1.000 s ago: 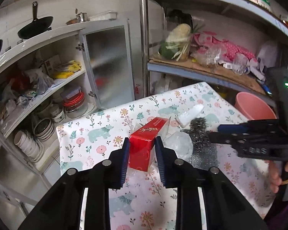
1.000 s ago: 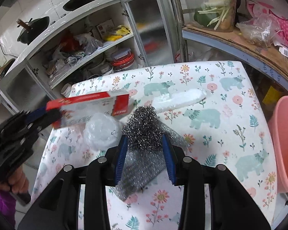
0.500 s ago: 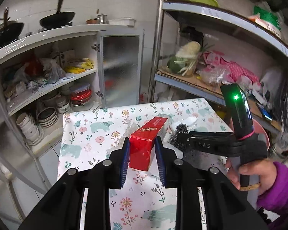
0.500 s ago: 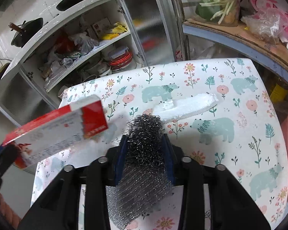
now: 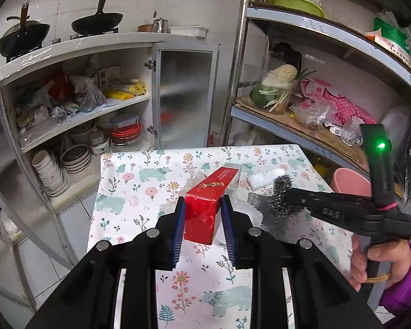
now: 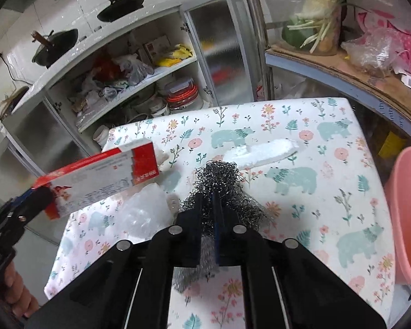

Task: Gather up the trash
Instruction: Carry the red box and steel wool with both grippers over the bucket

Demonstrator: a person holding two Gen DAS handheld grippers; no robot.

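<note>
Right fingers (image 6: pixel 219 216): clenching on the scourer (image 6: pixel 219 181); the jaws have just been closing, from either side of the wire ball a second ago to squeezing it flat between them now.
Left fingers (image 5: pixel 179 219): grasping the red box (image 5: pixel 205 208) by its near end, pads pressing both sides, as they were a second ago.
Box: hanging clear of the cloth (image 6: pixel 301 219), at 9 o'clock of the scourer in the right view.
Scourer: sitting at the cloth's centre, its mesh tail trailing under the right gripper (image 6: pixel 207 219).
Foam strip (image 6: pixel 263 152): lying just beyond the scourer at 1 o'clock, untouched.
Clear wrap (image 6: pixel 145 213): lying at 8 o'clock of the scourer, untouched.
Pink tub (image 6: pixel 408 208): standing off the cloth's edge at 3 o'clock, likely the bin.
Meaning: both hands are now carrying trash, probably ready for dropping; foam and wrap are remaining.
</note>
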